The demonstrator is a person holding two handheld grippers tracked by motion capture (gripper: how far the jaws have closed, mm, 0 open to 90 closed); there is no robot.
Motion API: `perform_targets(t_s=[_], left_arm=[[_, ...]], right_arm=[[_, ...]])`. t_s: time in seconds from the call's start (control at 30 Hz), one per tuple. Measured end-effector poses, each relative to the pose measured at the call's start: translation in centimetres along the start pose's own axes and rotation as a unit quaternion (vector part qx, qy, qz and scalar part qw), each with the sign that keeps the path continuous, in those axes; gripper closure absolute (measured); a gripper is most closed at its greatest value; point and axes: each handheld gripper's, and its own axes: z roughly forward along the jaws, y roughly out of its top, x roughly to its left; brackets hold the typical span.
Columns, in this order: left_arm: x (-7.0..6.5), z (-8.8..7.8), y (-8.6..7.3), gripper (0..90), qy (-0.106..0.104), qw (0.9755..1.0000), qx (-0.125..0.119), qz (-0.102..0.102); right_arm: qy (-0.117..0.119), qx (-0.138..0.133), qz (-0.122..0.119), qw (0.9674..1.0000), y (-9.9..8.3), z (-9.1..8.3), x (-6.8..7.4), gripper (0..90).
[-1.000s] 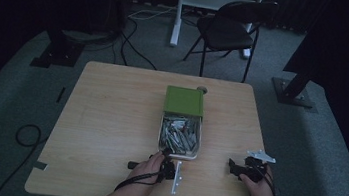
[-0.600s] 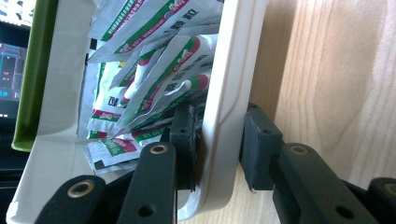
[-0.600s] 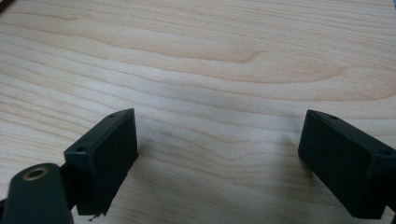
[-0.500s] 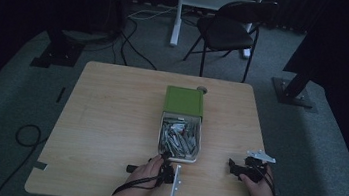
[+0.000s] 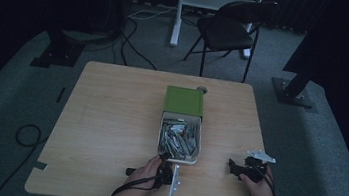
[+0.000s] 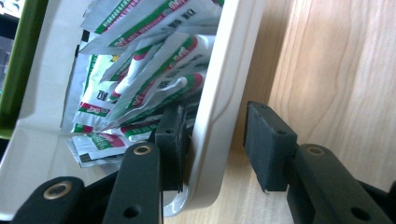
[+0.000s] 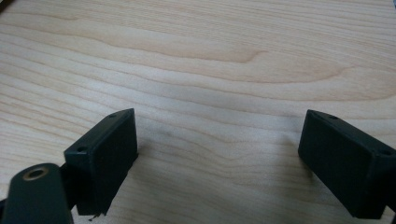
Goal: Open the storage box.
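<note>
left gripper (image 6: 212,140) straddles the tray (image 6: 219,93) near wall, jaws just opening, outer pad clear. right gripper (image 7: 217,158) spread over table (image 7: 224,56).

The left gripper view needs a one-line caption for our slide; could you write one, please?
Left gripper straddling the white tray's wall, jaws just opening, one pad inside beside the sachets, the other apart outside.

Around the tray (image 5: 199,146), bare tabletop (image 5: 109,120) lies open to its left and right. Behind it the green box (image 5: 184,101) blocks the way. Sachets (image 6: 154,70) crowd its inside, and its near wall (image 6: 219,116) stands between the left gripper (image 6: 212,140) jaws.
</note>
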Motion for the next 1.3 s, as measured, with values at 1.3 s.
perform_targets(t_s=[1.3], left_arm=[[3.5, -5.5, -5.5, 57.1, -0.112, 0.9521, -0.111, -0.262]], right_arm=[[0.0, -0.001, 0.0, 1.0, 0.0, 0.0, 0.0, 11.3]])
